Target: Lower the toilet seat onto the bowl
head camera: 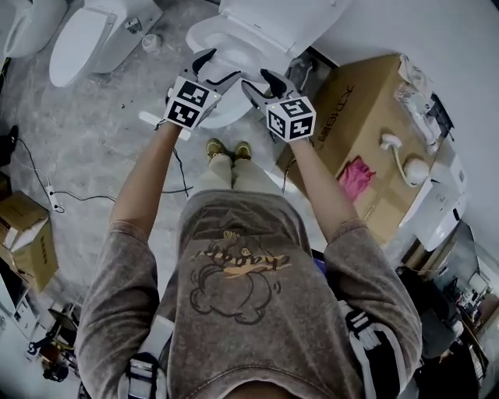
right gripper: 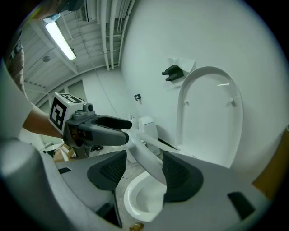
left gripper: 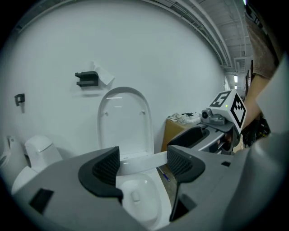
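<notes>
3 WCs (head camera: 212,35) (head camera: 86,39) (head camera: 27,22), 2 boxes (head camera: 366,101) (head camera: 27,234), 2 grippers (head camera: 218,68) (head camera: 261,80)

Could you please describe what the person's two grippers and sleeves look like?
Both the left gripper and the right gripper have grey bodies, curved black ribbed pads and a white cube printed with black square markers. The person wears a brownish-grey T-shirt with short sleeves.

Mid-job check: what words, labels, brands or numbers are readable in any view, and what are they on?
Nothing can be read for certain.
Brown cardboard box: dark print along its top, too blurred and skewed to read.
Grey T-shirt: lettering in the printed graphic, too small to read.
Cubes on the left gripper and right gripper: black-and-white square patterns only, no words.
</notes>
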